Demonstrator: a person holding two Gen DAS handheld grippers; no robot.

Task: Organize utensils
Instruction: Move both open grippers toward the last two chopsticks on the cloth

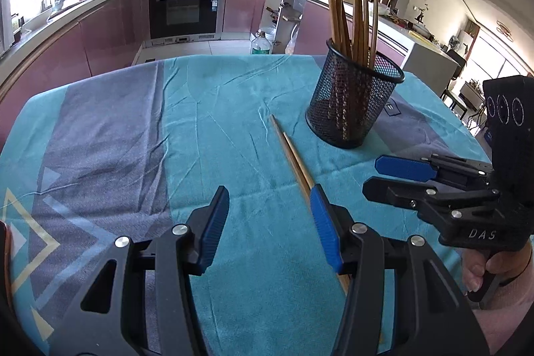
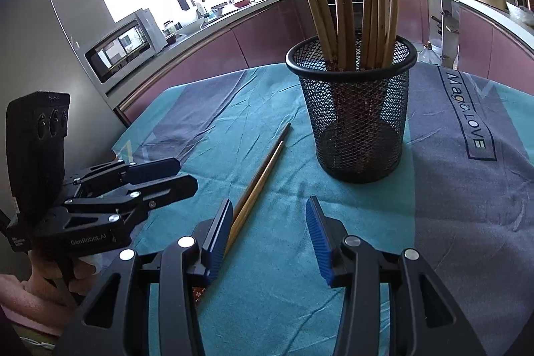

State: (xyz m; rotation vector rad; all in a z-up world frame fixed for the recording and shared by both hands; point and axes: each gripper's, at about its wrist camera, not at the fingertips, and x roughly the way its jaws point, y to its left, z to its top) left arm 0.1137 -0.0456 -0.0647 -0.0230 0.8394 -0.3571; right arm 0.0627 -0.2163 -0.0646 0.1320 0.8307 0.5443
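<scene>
Only rightward, "Magic LOVE" lettering point(image 2: 467, 112)

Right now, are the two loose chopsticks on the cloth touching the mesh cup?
Apart. In the right wrist view, teal cloth shows plainly between the loose chopsticks and the mesh cup; the left wrist view shows the same gap.

Two loose chopsticks point(image 1: 293, 152) lie on the surface point(image 1: 217, 109) beside the mesh holder point(image 1: 353, 99); the left tongs point(image 1: 269, 222) stand apart.

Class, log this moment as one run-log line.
left claw: open, empty | right claw: open, empty | two chopsticks: flat on cloth | mesh cup: upright, holding chopsticks
</scene>
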